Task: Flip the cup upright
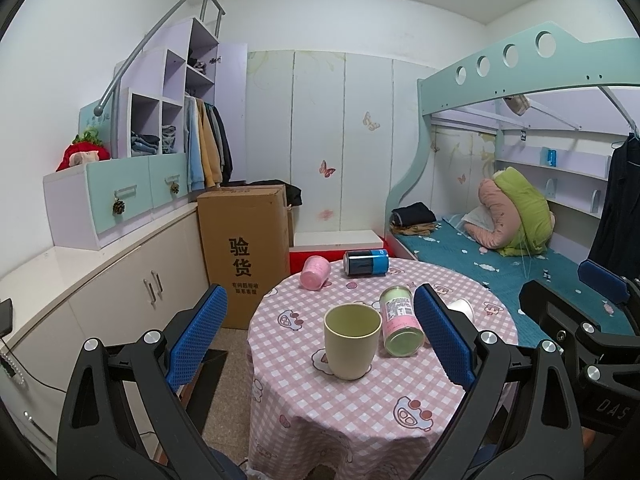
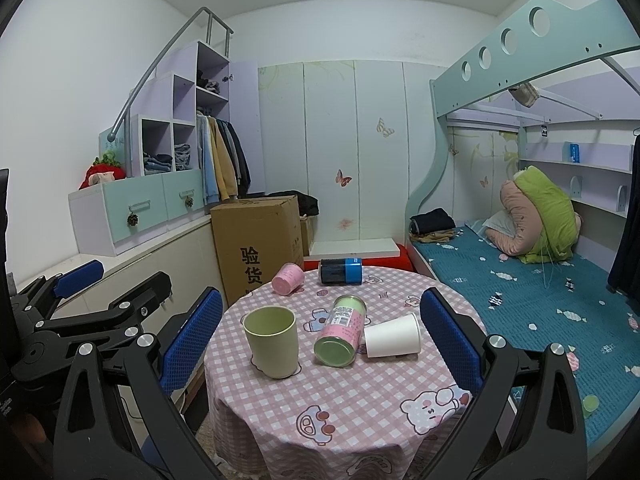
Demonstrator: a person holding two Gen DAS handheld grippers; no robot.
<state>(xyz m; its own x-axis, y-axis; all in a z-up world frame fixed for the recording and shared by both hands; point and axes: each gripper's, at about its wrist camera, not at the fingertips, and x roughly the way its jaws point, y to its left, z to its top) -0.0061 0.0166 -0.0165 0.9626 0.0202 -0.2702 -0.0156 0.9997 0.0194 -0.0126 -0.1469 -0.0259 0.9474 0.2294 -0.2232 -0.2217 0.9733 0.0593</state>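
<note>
Green cup (image 2: 272, 344) stands upright nr the table's (image 2: 360, 408) left edge, so that one's done. White cup (image 2: 394, 336) on its side mid-table w/ a pink cup (image 2: 288, 278) at the far edge. Left gripper (image 1: 320, 332) & right gripper (image 2: 320, 344): both spread wide, holding nothing.

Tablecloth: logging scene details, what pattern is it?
Pink-and-white checks with cartoon prints on the tablecloth; clearest in the right wrist view.

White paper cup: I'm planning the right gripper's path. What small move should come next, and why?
Probably ease the open right gripper forward toward the white paper cup: it lies on its side beside the pink can, while the green cup already stands upright.
</note>
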